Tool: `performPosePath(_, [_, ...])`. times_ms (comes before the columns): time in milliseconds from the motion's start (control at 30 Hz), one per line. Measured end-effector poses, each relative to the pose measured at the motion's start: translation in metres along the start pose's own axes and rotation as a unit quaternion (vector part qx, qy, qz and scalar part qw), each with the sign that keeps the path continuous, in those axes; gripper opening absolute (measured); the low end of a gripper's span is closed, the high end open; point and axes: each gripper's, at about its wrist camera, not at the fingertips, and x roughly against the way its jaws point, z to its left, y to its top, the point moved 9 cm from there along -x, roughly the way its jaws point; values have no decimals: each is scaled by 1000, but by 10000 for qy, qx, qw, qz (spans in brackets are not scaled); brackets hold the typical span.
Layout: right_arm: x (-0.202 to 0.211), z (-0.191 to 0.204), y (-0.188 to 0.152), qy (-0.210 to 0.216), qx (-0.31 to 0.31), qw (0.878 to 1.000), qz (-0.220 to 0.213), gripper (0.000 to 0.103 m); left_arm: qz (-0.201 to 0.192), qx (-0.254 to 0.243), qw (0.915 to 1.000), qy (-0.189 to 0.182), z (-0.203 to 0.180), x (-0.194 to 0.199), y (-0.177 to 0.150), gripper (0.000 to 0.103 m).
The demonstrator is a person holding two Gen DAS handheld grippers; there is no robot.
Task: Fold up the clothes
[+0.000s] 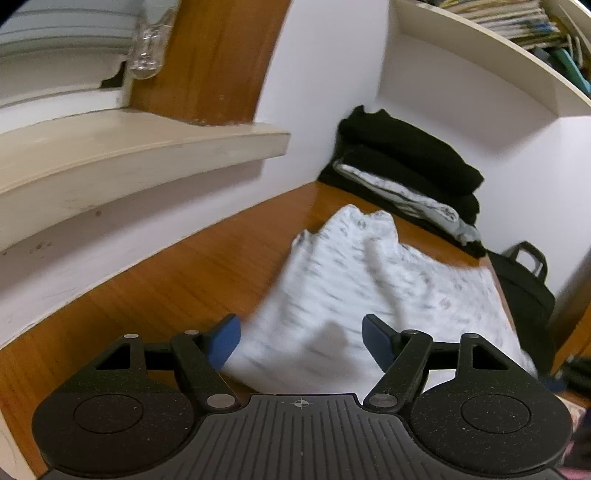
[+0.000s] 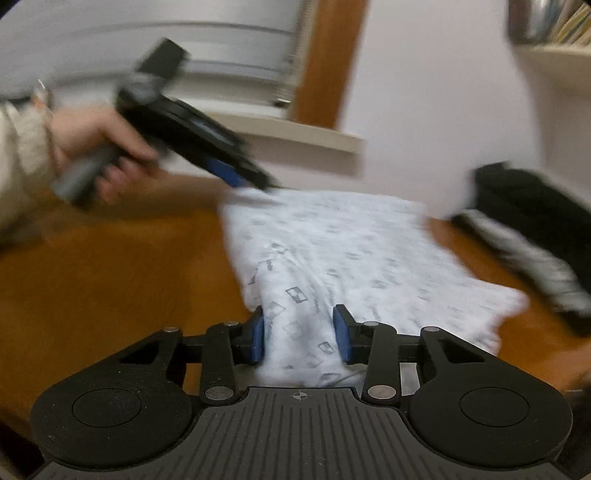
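Note:
A white garment with a small grey print (image 1: 373, 291) lies partly folded on the wooden table (image 1: 177, 280). My left gripper (image 1: 301, 341) is open just above the garment's near edge, holding nothing. In the right wrist view the garment (image 2: 351, 251) spreads across the table, and a raised fold of it runs between the blue pads of my right gripper (image 2: 299, 339), whose jaws stand apart around it. The left gripper (image 2: 236, 177) shows there too, blurred, in a hand over the garment's far left corner.
A stack of folded black and white clothes (image 1: 410, 177) sits in the far corner against the wall. A black bag (image 1: 524, 291) stands beyond the table's right edge. A window sill (image 1: 110, 155) and a shelf with books (image 1: 509, 22) hang above the table.

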Motion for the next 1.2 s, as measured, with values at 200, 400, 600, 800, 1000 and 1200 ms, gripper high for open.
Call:
performPosePath(200, [36, -65, -18, -563, -940, 9936, -257, 48, 1, 192, 9998, -109, 3, 3, 3, 76])
performPosePath(400, [38, -58, -14, -568, -735, 9947, -447, 55, 120, 47, 9991, -401, -17, 19, -7, 76])
performPosePath(600, [35, -57, -19, -467, -950, 9928, -556, 56, 39, -132, 9983, -564, -39, 54, -25, 41])
performPosePath(800, [35, -61, -21, -462, -1374, 9858, -843, 56, 163, -195, 9982, -545, -49, 48, -46, 33])
performPosePath(1000, [31, -51, -19, -379, -1357, 9855, -949, 62, 331, -299, 9983, -378, -53, 30, -58, 40])
performPosePath(1200, [23, -44, -23, -413, -1135, 9895, -798, 61, 223, -399, 9984, -328, -52, 27, -57, 39])
